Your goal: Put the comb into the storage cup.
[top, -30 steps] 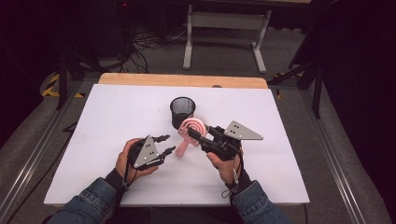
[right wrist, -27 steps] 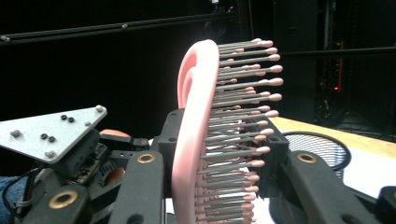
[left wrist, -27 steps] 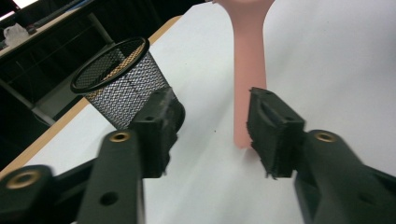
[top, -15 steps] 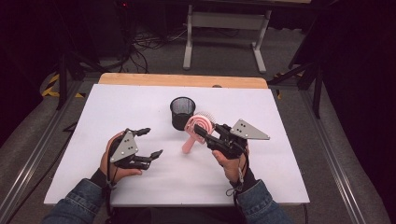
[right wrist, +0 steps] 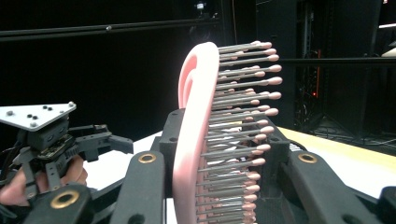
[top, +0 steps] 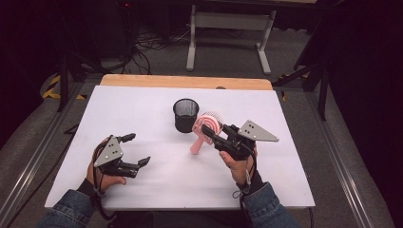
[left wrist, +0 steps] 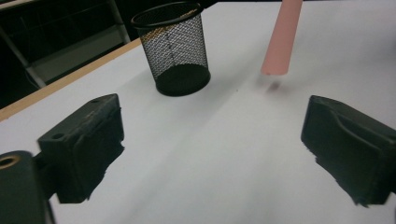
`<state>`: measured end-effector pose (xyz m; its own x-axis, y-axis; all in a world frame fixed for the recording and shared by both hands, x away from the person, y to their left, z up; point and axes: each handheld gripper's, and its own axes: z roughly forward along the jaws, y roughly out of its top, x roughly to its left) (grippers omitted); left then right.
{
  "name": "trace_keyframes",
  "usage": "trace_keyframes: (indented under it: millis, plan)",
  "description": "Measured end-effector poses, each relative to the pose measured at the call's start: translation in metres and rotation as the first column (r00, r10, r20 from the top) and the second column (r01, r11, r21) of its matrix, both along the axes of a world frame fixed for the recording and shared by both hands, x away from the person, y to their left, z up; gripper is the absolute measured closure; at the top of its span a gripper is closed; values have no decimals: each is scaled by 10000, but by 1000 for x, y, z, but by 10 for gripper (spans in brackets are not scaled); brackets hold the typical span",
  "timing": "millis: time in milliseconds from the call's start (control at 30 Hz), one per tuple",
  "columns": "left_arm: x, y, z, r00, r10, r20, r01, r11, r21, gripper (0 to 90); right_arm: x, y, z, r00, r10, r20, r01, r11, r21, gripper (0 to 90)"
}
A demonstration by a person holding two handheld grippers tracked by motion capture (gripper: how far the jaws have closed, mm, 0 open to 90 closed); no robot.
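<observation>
A pink hairbrush (top: 198, 144) with metal bristles hangs tilted just above the white table (top: 142, 104), handle end down. My right gripper (top: 209, 131) is shut on its head (right wrist: 198, 116). Just behind it stands a black mesh cup (top: 185, 114), upright. My left gripper (top: 138, 150) is over the table's front left, apart from the brush. Its jaws have just been opening and stand wide, with nothing between them (left wrist: 212, 144). In the left gripper view the mesh cup (left wrist: 175, 51) and the brush handle (left wrist: 280, 37) lie ahead.
A wooden strip (top: 185, 81) edges the table's far side. Beyond it are a grey metal stand (top: 228, 21) and cables on the floor. Metal rails (top: 33, 161) run along both sides. The right gripper view shows the left gripper (right wrist: 51, 135) in a hand.
My left gripper has drawn away to the left from the brush handle and its jaws have spread wide. The right gripper has kept its place, still gripping the brush.
</observation>
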<state>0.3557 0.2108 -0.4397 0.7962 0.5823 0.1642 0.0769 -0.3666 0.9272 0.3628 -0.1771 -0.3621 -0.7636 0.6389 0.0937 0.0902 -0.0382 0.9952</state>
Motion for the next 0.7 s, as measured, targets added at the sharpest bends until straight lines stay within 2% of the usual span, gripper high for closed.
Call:
trace_keyframes:
  millis: [133,367,467,567,700]
  plan:
    - [-4,8,0,10000,6,62,-6,10000,12,41,1,-2,1,10000,-69,13,69,10000,-30,634]
    - [-10,20,0,9987,450,247,-453,9989,112,47,1,-4,2,9998,-193,2,193,9998,-49,634]
    - [-11,26,-1,9978,623,228,-624,9981,10,47,2,-7,3,9996,-290,71,291,9996,-66,634]
    - [-10,27,-1,9978,623,204,-623,9981,-35,47,4,-10,4,9991,-412,110,413,9991,-84,634]
    - [-8,25,-3,9986,493,182,-496,9986,169,46,8,-15,6,9978,-633,186,634,9979,-95,634]
